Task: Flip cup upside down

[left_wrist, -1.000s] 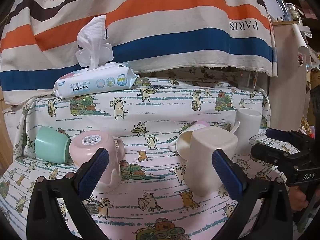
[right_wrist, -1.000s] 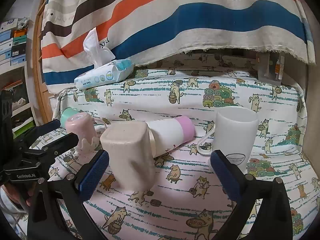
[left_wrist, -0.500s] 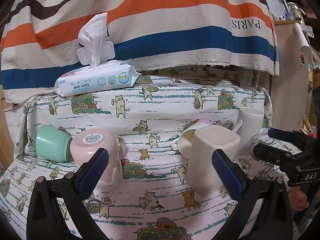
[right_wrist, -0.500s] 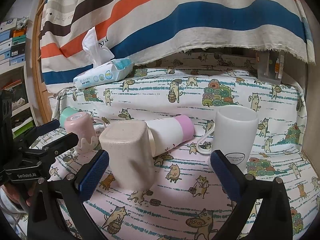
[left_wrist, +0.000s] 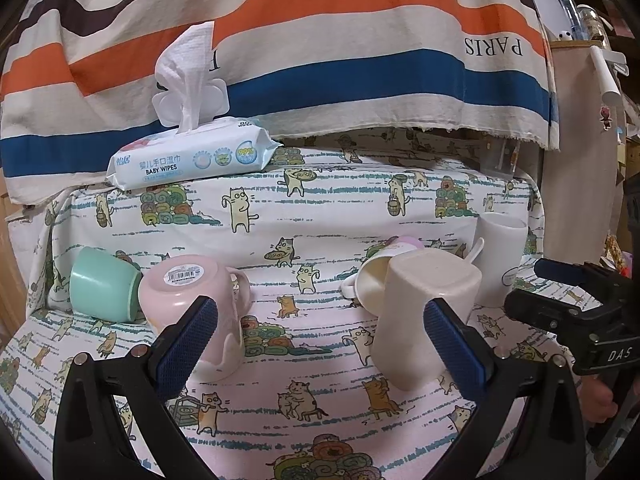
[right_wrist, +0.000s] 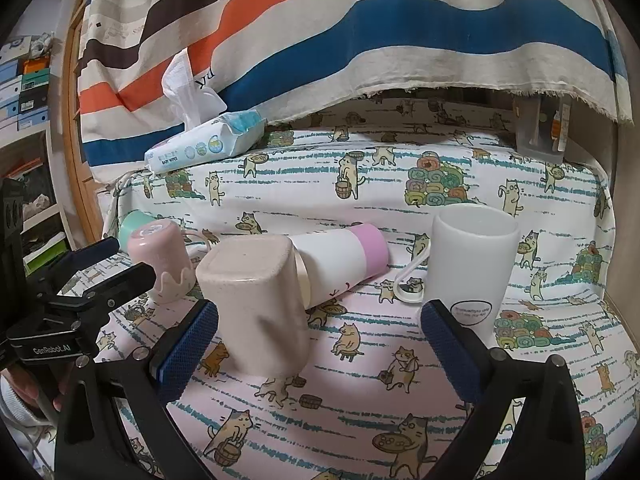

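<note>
Beige cup [right_wrist: 256,304]: upside down, 9 o'clock of white cup [right_wrist: 472,268]; left gripper [left_wrist: 320,344], right gripper [right_wrist: 320,344] both agape, empty.

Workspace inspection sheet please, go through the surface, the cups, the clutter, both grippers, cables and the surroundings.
Surface: cat-print cloth covers the table.
Job's things: beige square cup and pink mug stand upside down; white cup stands mouth up; mint green cup lies on its side.
Clutter: white bottle with pink band lies on its side behind the beige cup; baby wipes pack at the back, one wipe pulled up.
Grippers: left gripper open, holding nothing; right gripper open, holding nothing.
Cables: nothing seen.
Surroundings: striped cloth hangs behind; shelves with boxes at the left.
</note>
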Demonstrator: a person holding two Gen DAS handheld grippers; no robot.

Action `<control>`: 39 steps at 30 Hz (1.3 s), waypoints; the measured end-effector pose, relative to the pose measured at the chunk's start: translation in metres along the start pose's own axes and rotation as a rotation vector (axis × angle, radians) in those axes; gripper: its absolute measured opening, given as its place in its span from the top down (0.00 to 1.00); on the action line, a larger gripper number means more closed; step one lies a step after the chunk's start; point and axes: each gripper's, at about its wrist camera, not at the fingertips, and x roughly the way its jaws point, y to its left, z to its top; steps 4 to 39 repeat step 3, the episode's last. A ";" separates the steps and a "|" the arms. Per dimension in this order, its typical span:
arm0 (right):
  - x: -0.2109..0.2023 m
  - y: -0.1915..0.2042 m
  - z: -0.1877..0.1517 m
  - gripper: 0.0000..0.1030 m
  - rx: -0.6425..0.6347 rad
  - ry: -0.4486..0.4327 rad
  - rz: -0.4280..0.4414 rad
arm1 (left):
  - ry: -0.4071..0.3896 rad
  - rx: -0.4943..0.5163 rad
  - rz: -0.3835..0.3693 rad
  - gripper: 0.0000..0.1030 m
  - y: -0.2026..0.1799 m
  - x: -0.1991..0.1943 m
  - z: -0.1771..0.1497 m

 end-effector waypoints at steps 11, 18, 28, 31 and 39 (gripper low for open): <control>0.001 -0.001 0.000 0.01 0.004 0.007 0.000 | 0.002 -0.001 0.000 0.01 0.000 0.000 0.000; 0.001 -0.001 0.000 0.01 0.004 0.007 0.000 | 0.002 -0.001 0.000 0.01 0.000 0.000 0.000; 0.001 -0.001 0.000 0.01 0.004 0.007 0.000 | 0.002 -0.001 0.000 0.01 0.000 0.000 0.000; 0.001 -0.001 0.000 0.01 0.004 0.007 0.000 | 0.002 -0.001 0.000 0.01 0.000 0.000 0.000; 0.001 -0.001 0.000 0.01 0.004 0.007 0.000 | 0.002 -0.001 0.000 0.01 0.000 0.000 0.000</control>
